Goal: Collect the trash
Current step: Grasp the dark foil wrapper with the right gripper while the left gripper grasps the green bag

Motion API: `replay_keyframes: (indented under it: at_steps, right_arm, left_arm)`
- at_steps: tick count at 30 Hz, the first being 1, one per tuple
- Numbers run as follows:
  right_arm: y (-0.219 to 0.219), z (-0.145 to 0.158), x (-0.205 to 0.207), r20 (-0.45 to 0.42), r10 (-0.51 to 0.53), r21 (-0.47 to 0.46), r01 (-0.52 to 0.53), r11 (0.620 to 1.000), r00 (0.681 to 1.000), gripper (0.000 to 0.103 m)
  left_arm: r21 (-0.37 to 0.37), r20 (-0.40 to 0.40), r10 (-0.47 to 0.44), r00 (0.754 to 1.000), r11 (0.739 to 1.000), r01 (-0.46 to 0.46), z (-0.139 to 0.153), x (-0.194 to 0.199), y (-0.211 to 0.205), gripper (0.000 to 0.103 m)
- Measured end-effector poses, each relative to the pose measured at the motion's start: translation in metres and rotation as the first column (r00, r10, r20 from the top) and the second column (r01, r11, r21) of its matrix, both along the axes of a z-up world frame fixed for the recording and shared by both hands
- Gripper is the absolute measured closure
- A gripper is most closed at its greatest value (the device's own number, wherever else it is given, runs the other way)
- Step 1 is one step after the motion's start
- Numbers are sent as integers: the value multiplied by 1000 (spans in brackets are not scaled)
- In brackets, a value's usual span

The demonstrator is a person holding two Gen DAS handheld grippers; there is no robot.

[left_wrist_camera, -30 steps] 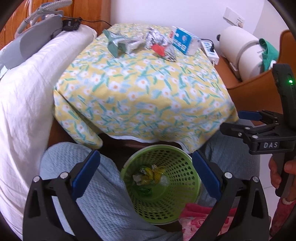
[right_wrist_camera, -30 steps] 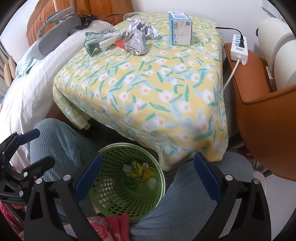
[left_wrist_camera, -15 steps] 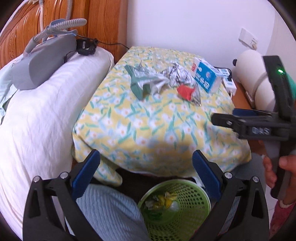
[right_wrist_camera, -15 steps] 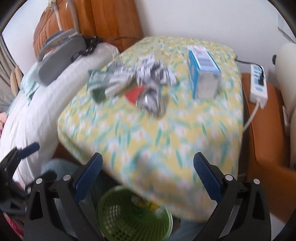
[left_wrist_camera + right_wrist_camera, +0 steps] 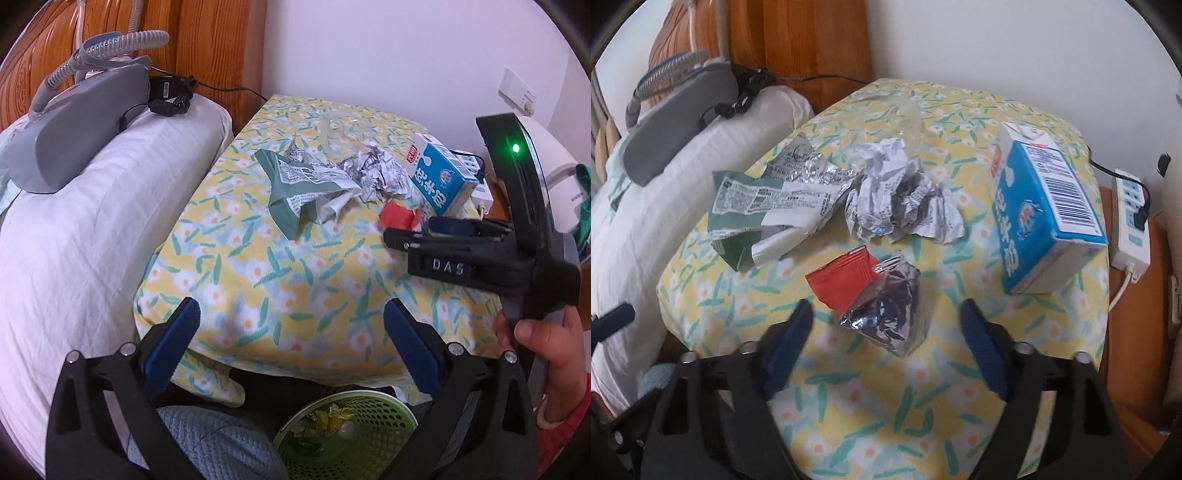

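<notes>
Trash lies on the flowered yellow tablecloth (image 5: pixel 886 406): a green and white wrapper (image 5: pixel 764 206), a crumpled silver wrapper (image 5: pixel 901 195), a red and silver packet (image 5: pixel 875 299), a clear plastic piece (image 5: pixel 908 114) and a blue milk carton (image 5: pixel 1041 218). My right gripper (image 5: pixel 886 332) is open just in front of the red and silver packet, above the cloth; it also shows in the left wrist view (image 5: pixel 413 230). My left gripper (image 5: pixel 291 347) is open and empty at the table's near edge. A green basket (image 5: pixel 354 439) with wrappers stands below it.
A white pillow (image 5: pixel 74 229) with a grey device (image 5: pixel 74 114) and hose lies left of the table. A wooden headboard (image 5: pixel 207 48) stands behind. A white power strip (image 5: pixel 1130 221) lies on an orange surface at right. A white roll (image 5: pixel 554 173) is at far right.
Both grippers have risen from over the basket and moved forward over the table. The right gripper has come close to the red and silver packet. Both stay open.
</notes>
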State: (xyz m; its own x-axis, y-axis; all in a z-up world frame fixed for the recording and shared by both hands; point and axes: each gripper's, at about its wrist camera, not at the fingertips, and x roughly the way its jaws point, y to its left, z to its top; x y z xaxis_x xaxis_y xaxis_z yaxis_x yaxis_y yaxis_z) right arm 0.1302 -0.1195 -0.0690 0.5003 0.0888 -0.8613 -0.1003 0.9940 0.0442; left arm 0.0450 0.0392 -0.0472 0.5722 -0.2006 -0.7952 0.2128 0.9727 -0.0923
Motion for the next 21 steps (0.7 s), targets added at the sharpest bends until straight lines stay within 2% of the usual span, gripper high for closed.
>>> replay_keyframes:
  at_steps: [1,4,8,13,17,21]
  right_arm:
    - [1,-2,1,-8,5,0,-5,1000,1000,53]
    - [0,0,-1,1,8,3,-8,1000,1000,62]
    - [-7,3,-7,13,2,33,-3,999,1000,63]
    - [-20,12,-17,33,-18,68,15,998,999,63]
    - [-27,19,-24,42,-29,90,25,996,999,63]
    - [-31,22,-31,49,-28,111,23,994,998,63]
  left_arm:
    - [0,0,4,1000,1000,-4,-1,3,0,8]
    - [0,-1,12,1000,1000,-12,-2,13,-2,8]
    - [-7,-1,17,1000,1000,-17,-5,29,-6,8]
    - [-53,-20,45,999,998,-46,-6,55,-11,8]
    - [-100,-58,99,993,989,-104,-6,81,-16,8]
    - [-118,-100,173,980,976,-184,-7,104,-20,8]
